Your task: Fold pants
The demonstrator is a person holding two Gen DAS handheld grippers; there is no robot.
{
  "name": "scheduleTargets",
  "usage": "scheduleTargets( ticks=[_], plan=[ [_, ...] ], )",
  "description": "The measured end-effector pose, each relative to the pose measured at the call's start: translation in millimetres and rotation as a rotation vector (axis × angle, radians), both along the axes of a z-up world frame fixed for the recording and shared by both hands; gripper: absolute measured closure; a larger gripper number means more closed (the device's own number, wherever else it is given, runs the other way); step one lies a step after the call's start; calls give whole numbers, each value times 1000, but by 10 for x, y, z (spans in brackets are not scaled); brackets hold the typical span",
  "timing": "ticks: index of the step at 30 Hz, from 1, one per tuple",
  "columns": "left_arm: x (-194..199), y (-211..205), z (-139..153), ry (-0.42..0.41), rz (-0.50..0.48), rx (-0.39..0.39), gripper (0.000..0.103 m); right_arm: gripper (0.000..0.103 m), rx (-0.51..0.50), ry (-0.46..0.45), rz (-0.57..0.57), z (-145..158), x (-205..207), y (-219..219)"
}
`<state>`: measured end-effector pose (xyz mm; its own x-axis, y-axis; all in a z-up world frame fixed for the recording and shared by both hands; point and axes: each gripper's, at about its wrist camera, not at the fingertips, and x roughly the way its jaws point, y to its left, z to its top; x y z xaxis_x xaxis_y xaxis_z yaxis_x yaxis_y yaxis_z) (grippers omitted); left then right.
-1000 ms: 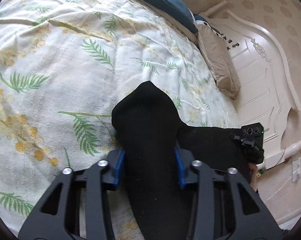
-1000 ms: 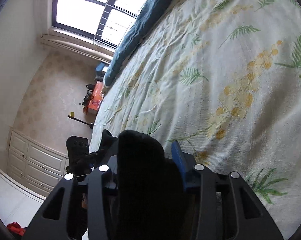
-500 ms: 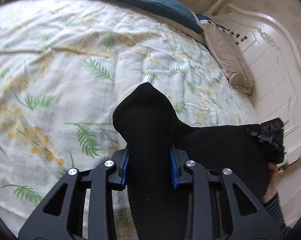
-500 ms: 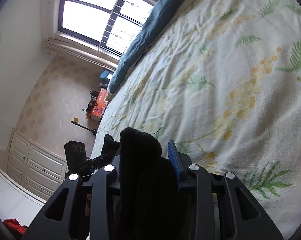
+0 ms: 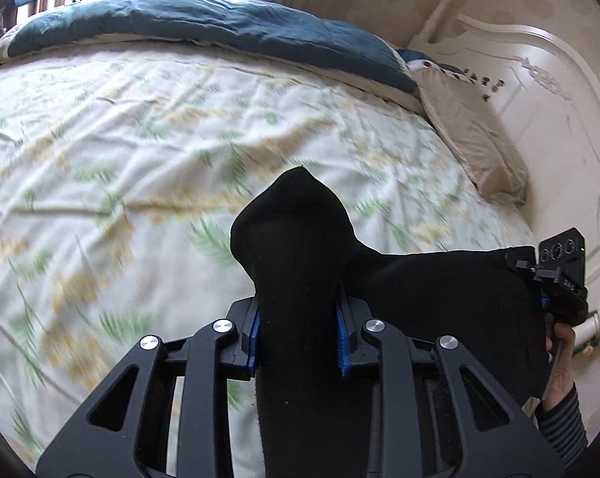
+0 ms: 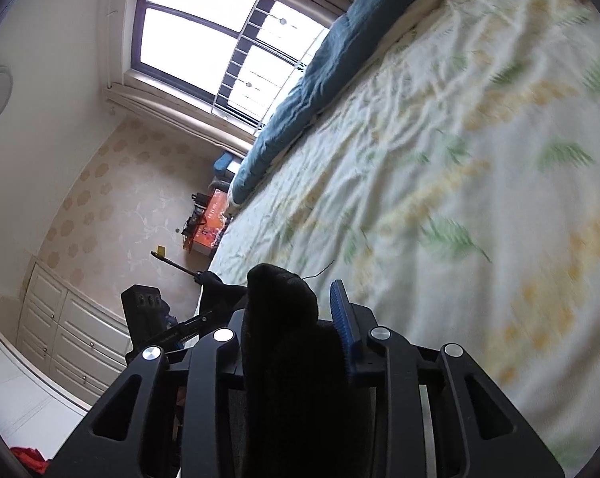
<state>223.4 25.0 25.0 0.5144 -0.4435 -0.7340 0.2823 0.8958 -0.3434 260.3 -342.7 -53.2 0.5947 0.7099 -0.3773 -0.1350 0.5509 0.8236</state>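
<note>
The black pants (image 5: 300,263) hang between my two grippers above the floral bedspread (image 5: 140,159). My left gripper (image 5: 298,334) is shut on one bunched corner, which sticks up past the blue pads. The cloth stretches right to my right gripper (image 5: 558,279), seen from the side. In the right wrist view my right gripper (image 6: 296,318) is shut on another bunch of the black pants (image 6: 284,318); the left gripper (image 6: 148,314) shows at lower left. The rest of the pants is hidden below the grippers.
A dark blue duvet (image 5: 204,28) lies rolled along the far edge of the bed. A beige pillow (image 5: 471,139) leans on the white headboard (image 5: 546,91). A window (image 6: 212,44), white cabinets (image 6: 69,334) and an orange box (image 6: 212,223) lie beyond the bed.
Both grippers have lifted and tilted up with the pants. The bed has dropped lower in view; the duvet, window and headboard now show more. Both grips are unchanged.
</note>
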Motion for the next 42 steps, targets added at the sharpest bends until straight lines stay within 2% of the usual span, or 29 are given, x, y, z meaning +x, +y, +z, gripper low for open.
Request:
scheduleTargets(
  ticks=[5,10,13,16,31,35,37,39,42],
  plan=[
    [412,104,-41,18,33,20,76,73,-1,12,0,6,415,103],
    [710,157,-317,93,47,41,76,73,12,95,-16,-286,715,106],
    [753,198,-454,115,50,17,75,74,31,136,-29,-475,755,33],
    [763,230,-494,118,52,-9,74,74,63,133,-28,-545,750,2],
    [789,235,-534,127,50,-14,65,73,68,149,-32,-535,733,-33],
    [768,233,-516,130,52,4,55,62,82,160,-60,-489,637,-68],
    [697,238,-464,110,62,39,39,55,76,164,-80,-432,543,-93],
    [576,265,-406,86,57,58,30,46,60,157,-94,-359,429,-128],
    [351,375,-347,63,33,3,24,40,42,153,-104,-276,176,-186]
  ],
)
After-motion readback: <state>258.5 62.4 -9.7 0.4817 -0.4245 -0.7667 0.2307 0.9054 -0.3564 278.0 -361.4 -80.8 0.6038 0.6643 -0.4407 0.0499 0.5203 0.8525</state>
